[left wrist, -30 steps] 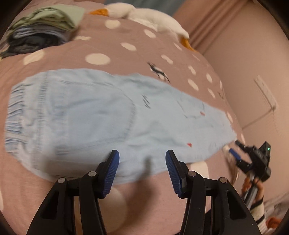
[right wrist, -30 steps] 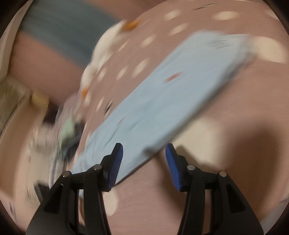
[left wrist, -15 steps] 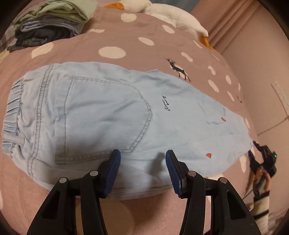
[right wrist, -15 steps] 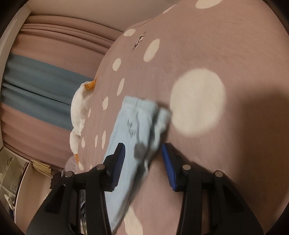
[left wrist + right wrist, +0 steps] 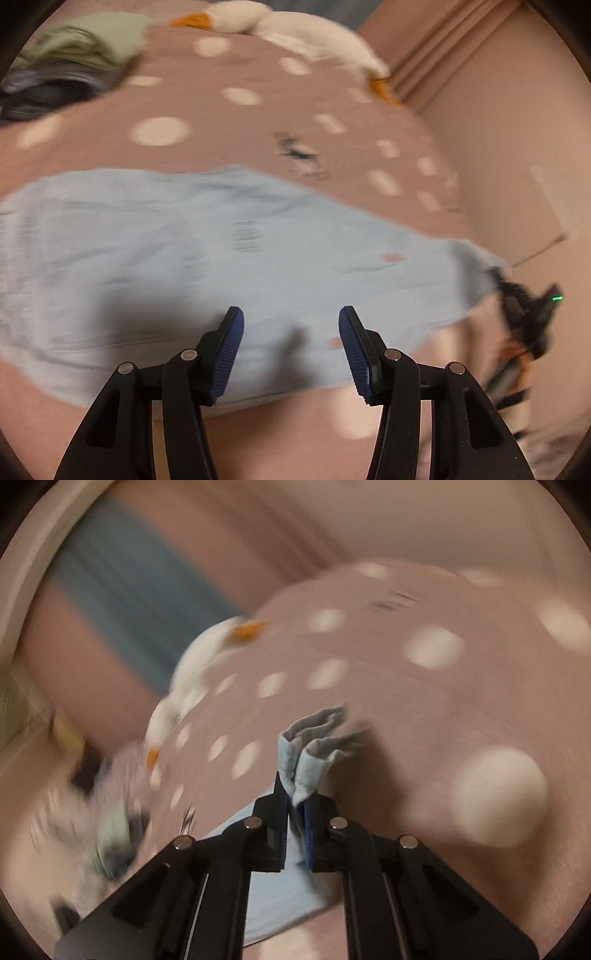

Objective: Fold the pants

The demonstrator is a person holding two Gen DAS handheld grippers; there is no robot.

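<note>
The right tool [image 5: 295, 805] has just clenched on the pants' [image 5: 229, 266] cuff while the left tool [image 5: 290, 343] hovers released, so next comes carrying the cuff toward the waistband.

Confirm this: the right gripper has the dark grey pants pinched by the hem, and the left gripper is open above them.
Wrong colour. The right gripper pinches light blue pants, not dark grey; the right wrist view shows it. The left gripper is open above them.
</note>
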